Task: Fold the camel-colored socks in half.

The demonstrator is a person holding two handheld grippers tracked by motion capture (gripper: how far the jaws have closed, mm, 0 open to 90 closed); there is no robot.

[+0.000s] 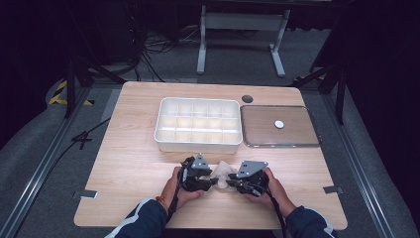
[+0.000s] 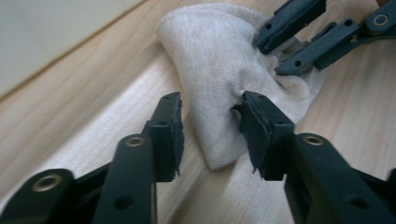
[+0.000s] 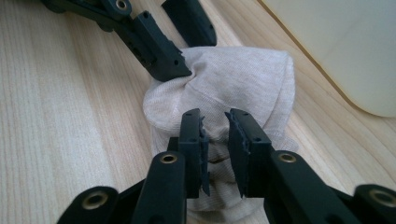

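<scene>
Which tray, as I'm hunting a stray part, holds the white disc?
The flat metal-rimmed tray on the right holds the disc; the white compartmented box beside it looks empty.

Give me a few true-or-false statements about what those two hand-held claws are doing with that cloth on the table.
1. The pale cloth lies on the wooden table between the two grippers. True.
2. The cloth is inside the white divided tray. False: it lies on the table in front of the tray.
3. The right gripper has cloth bunched between its jaws. True.
4. The left gripper is clamped tight on the cloth. False: its jaws stand apart around the cloth's edge.
5. The lid beside the tray is bright red. False: it is clear.
</scene>
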